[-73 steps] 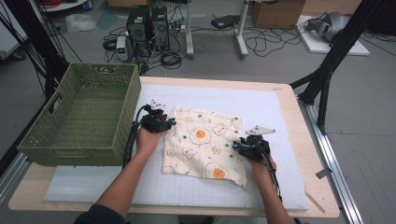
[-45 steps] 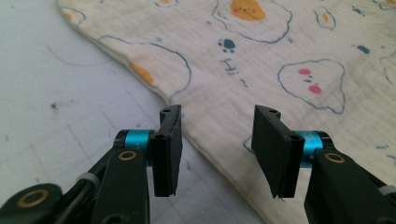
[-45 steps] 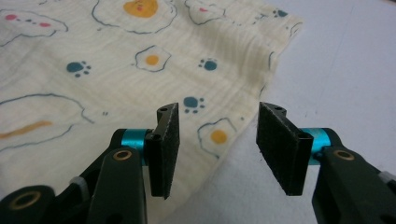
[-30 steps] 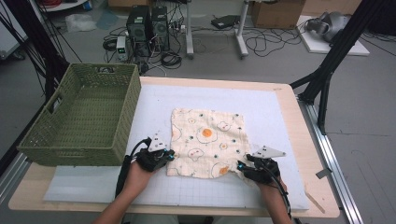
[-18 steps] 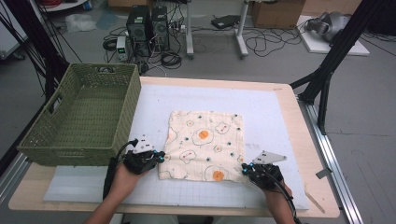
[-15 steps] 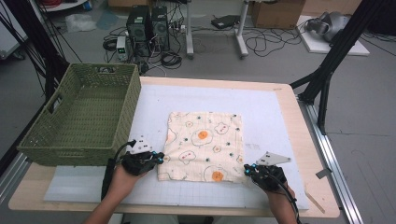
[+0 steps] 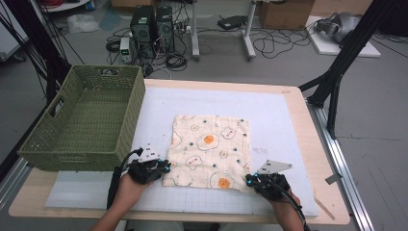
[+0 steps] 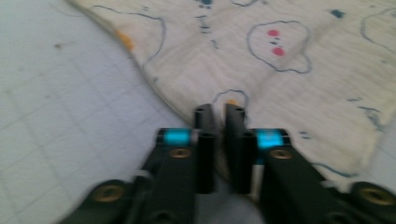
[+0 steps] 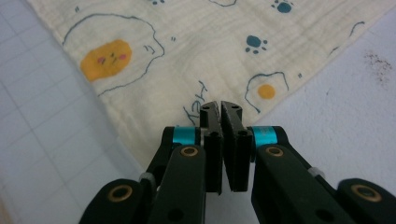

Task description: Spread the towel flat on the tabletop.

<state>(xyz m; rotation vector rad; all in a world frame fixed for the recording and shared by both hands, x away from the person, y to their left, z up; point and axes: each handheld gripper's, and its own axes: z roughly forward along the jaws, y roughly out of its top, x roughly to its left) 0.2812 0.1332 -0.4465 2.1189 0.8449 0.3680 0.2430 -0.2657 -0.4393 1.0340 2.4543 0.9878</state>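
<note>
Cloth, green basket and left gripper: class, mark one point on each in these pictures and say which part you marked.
cloth (image 7: 210, 149), high view, middle of the printed fabric
green basket (image 7: 126, 120), high view, its right woven wall
left gripper (image 8: 219, 112), left gripper view, midway between the fingertips, jaws nearly together over the cloth's corner

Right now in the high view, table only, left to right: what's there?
basket → left gripper → cloth → right gripper
</note>
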